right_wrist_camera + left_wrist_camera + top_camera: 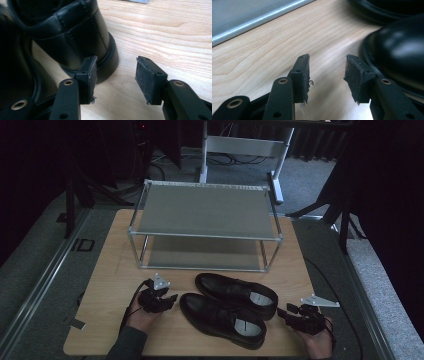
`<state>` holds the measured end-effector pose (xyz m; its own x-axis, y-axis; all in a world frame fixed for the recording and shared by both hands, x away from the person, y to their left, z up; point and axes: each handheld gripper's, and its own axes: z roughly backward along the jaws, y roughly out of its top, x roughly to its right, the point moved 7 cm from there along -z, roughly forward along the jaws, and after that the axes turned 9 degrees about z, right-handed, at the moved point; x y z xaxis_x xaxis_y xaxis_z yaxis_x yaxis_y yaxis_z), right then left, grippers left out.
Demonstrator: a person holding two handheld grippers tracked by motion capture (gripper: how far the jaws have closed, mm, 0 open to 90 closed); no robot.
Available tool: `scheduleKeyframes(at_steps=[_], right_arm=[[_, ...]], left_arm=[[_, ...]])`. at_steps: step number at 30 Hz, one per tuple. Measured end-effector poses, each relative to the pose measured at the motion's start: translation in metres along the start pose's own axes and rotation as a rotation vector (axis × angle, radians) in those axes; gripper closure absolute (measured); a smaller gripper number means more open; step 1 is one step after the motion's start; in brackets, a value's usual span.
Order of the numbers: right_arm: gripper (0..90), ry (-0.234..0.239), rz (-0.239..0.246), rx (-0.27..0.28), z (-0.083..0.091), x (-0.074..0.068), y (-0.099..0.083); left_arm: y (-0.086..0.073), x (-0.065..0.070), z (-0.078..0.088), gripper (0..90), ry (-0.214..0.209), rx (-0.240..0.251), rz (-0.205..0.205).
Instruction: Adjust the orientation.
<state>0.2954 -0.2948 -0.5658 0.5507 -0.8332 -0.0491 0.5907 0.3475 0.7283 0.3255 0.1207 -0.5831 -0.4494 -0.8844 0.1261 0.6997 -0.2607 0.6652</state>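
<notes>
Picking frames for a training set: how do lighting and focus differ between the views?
High view: dim, surroundings nearly black, shoes lose detail. Left gripper view: bright, soft glare on the blurred toe. Right gripper view: heel stitching fairly sharp, left edge dark.

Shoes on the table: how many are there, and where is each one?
2. The rear shoe lies in front of the metal rack; the front shoe lies beside it, nearer the person, between the left gripper and the right gripper. None seems hidden.
</notes>
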Motion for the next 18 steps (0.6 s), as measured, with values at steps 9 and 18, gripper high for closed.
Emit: scheduleKeyframes(at_steps=[9,18], right_arm=[[40.8,0.049,0.100,0.018,0.014,-0.024,-0.002],[24.3,0.133,0.191,0.028,0.021,-0.045,-0.005]], left_arm=[[-0.013,0.014,0.020,48.9,-0.064,0.009,-0.045],[-0.031,0.047,0.018,24.9,-0.064,-0.017,-0.079]])
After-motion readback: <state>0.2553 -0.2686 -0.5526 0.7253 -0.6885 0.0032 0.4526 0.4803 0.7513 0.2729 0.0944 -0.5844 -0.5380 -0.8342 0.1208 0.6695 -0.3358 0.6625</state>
